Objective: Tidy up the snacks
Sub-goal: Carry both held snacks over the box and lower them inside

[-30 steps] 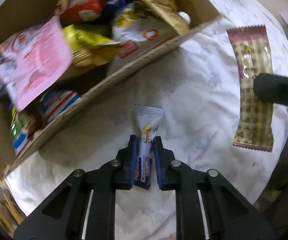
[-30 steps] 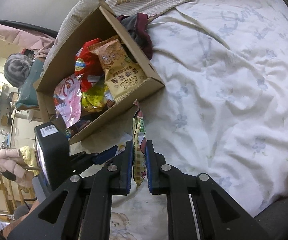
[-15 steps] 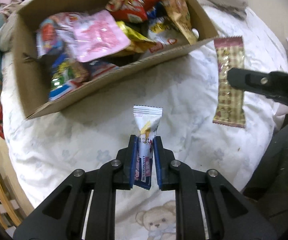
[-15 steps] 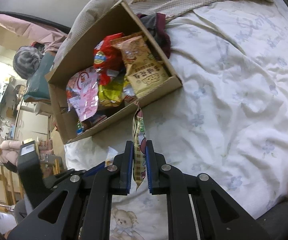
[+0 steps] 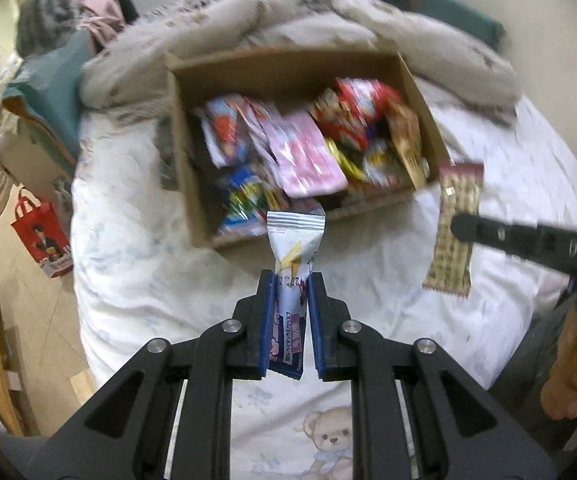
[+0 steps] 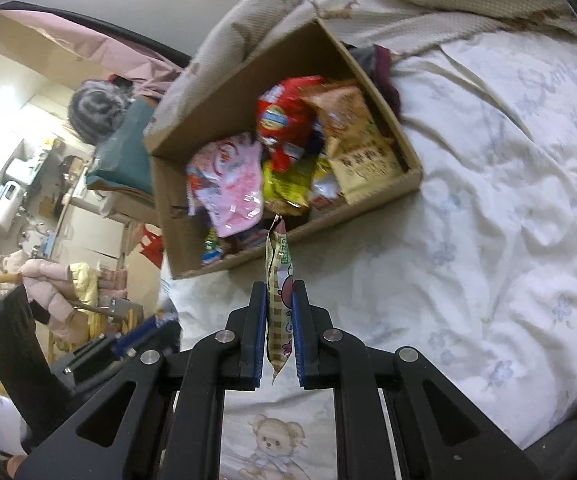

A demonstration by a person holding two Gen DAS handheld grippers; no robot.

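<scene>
My left gripper (image 5: pixel 291 280) is shut on a white and blue snack packet (image 5: pixel 293 248), held in the air above the bed, short of the cardboard box (image 5: pixel 184 184). The box holds several snack bags, among them a pink bag (image 5: pixel 308 156) and a red one (image 5: pixel 364 108). My right gripper (image 6: pixel 279 300) is shut on a checked beige snack packet (image 6: pixel 278 280), held edge-on near the box's front wall (image 6: pixel 388 192). In the left wrist view that packet (image 5: pixel 454 228) hangs from the right gripper's finger (image 5: pixel 508 236) to the right of the box.
The box rests on a white floral bed cover (image 6: pixel 488 240) with a teddy bear print (image 5: pixel 328 436). A beige quilt (image 5: pixel 288 12) is bunched behind the box. A red bag (image 5: pixel 44 236) stands on the floor at left. A dark cloth (image 6: pixel 384 76) lies by the box's far corner.
Both grippers have pulled back and risen with their packets, so the box now looks smaller and farther. More of the room and bed is in view. Both stay shut.
</scene>
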